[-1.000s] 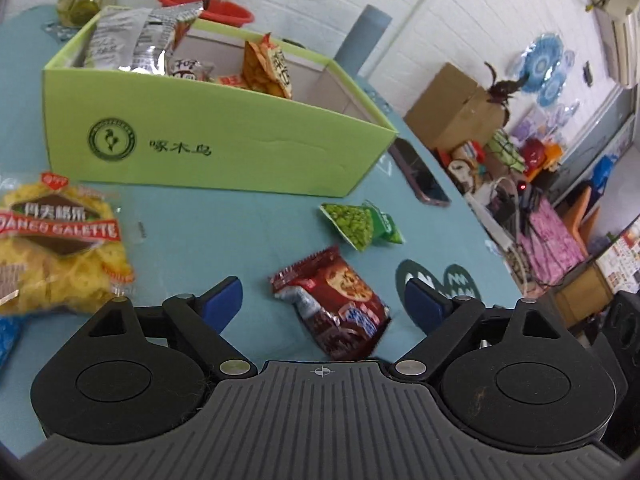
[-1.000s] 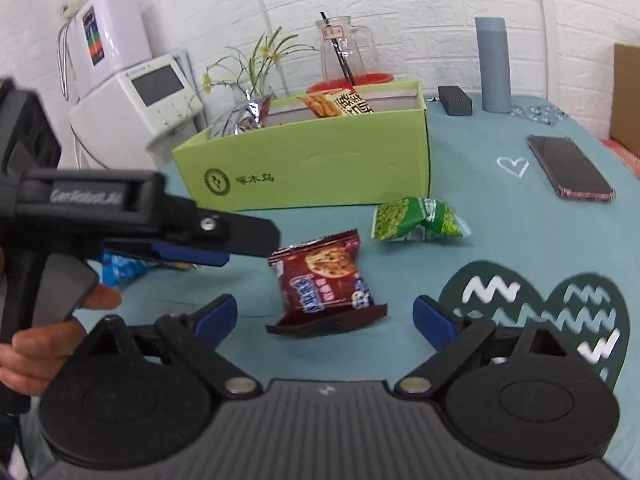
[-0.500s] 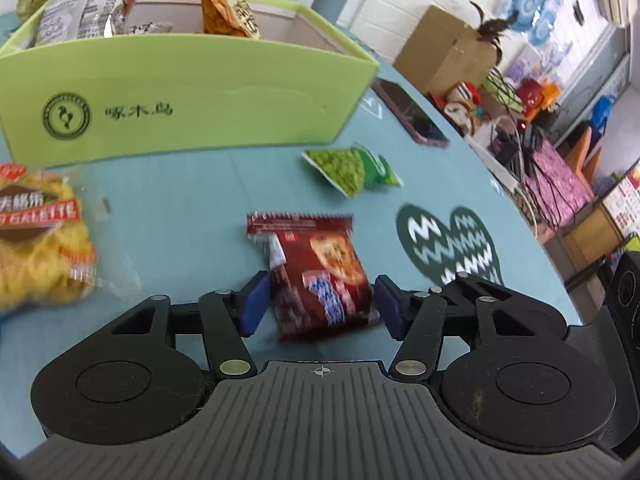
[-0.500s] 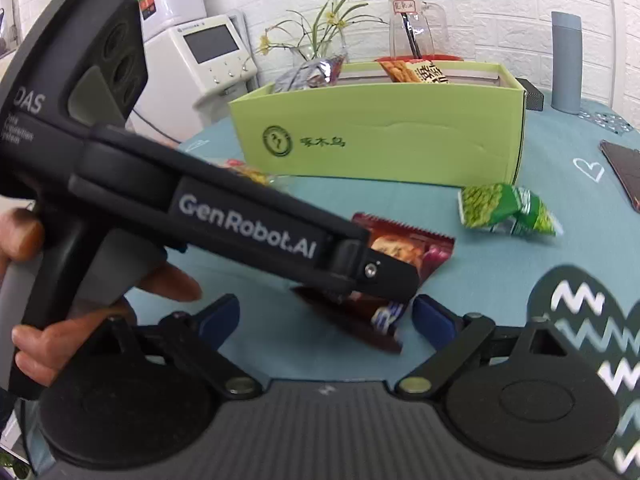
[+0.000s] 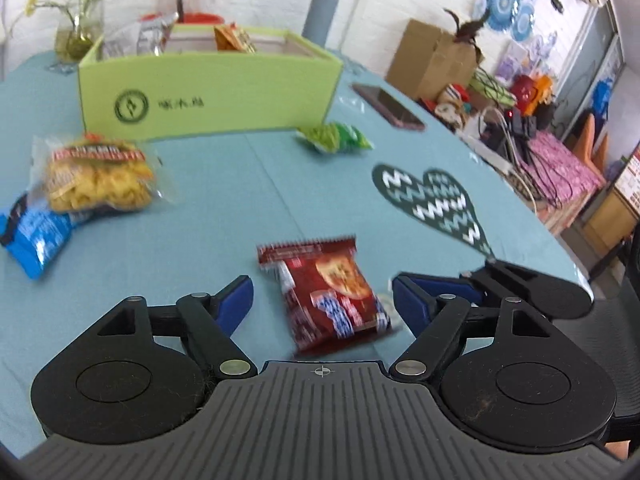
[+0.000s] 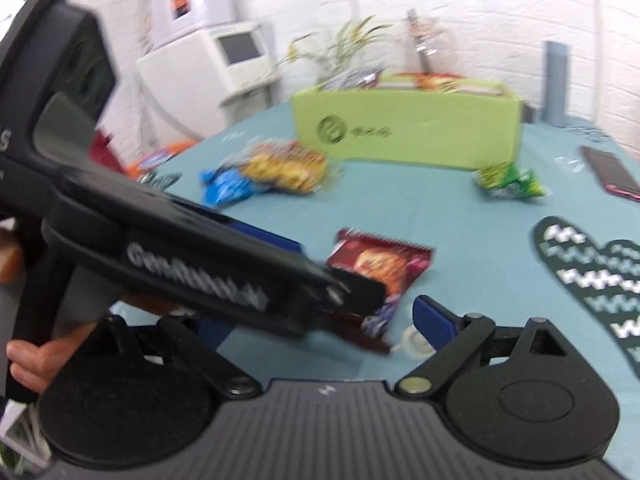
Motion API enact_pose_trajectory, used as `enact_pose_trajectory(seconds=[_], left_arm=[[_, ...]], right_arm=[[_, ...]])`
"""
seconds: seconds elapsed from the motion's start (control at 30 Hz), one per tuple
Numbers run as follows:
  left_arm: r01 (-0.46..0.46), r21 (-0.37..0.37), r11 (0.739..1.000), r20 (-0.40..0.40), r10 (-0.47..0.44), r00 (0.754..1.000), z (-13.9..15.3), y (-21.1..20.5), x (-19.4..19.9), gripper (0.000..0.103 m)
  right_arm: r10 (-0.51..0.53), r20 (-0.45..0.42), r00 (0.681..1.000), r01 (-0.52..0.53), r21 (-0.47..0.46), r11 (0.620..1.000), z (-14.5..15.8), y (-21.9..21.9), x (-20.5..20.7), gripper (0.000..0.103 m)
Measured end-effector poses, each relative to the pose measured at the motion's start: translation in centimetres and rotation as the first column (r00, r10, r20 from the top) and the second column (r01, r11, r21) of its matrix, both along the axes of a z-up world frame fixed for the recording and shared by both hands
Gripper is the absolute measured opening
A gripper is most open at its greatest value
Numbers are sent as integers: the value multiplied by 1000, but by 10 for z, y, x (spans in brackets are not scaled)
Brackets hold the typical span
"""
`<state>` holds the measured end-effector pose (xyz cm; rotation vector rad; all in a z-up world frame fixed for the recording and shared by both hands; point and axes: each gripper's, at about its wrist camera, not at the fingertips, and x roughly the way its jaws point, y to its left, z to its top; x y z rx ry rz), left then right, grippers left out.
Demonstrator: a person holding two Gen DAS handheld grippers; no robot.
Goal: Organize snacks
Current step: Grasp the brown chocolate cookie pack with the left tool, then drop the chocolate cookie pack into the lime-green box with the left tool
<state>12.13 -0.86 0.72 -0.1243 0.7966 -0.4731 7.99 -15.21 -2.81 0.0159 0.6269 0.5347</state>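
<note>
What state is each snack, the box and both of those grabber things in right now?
Left gripper: open, straddling the red packet.
Right gripper: open.
Red cookie packet: sealed, flat on the table.
Green snack packet: sealed, beside the box.
Yellow snack bag: sealed, overlapping the blue packet.
Green box: open-topped, holding snacks.

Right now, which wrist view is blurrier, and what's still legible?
Right wrist view: heavy motion blur; the left hand-held gripper smears across the red snack packet, and the green box logo is soft. Left wrist view: milder blur; the packet print is smeared, fisheye bends the table edge.
</note>
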Motion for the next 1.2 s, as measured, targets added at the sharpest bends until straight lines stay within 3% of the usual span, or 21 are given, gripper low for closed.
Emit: enact_pose_trajectory(seconds=[0.1,0.2,0.23,0.27,0.3,0.43,0.57,0.67,0.73,0.83,0.93,1.03,1.1,1.17,1.2], left_arm=[[22,-36,999,-49,-23,999,-3,0,13,59],[26,-21,999,-104,-28,994,-18,-3,18,51],[22,-20,1000,-81,-24,996,-21,-3,15,49],[23,-14,1000,-75,-24,997,-22,-4,14,47],[28,-15,999,-71,-29,997,-22,-5,13,32],[7,-32,999,-53,-9,999,-12,-2,15,29],[-1,-63,998,19,2,1000,21,-2,30,29],[-5,-74,997,73,11,997,53,-5,65,29],[-1,-81,997,111,10,994,73,-10,93,29],[-2,-67,998,161,13,987,96,-18,140,28],[-18,-49,999,168,26,985,99,-24,188,28],[-42,-27,999,132,45,990,84,-29,234,28],[-69,-21,997,113,71,991,69,-28,251,33],[-90,-9,996,107,91,990,58,-26,256,49],[-102,-9,995,116,103,988,56,-23,253,60]], right_arm=[[-15,15,1000,15,-21,1000,-2,5,4,93],[-22,-11,1000,22,-29,999,-13,8,12,93],[-17,-31,999,16,-26,1000,-16,10,16,93],[-10,-22,1000,9,-28,1000,-14,11,16,85],[9,-17,1000,-9,-22,1000,-11,10,16,68],[26,5,1000,-26,-26,999,0,11,21,68],[20,101,995,-17,-28,999,28,8,31,69],[25,180,983,-16,-50,999,53,6,63,72],[37,227,973,-23,-68,997,67,6,90,81],[21,282,959,5,-93,996,83,4,139,81],[11,262,965,3,-54,999,85,-5,192,79],[19,211,977,-8,-53,999,73,-7,239,77],[17,186,982,-5,-66,998,62,-6,258,78],[7,177,984,5,-65,998,53,-8,264,85],[5,176,984,3,-46,999,53,-12,263,94]])
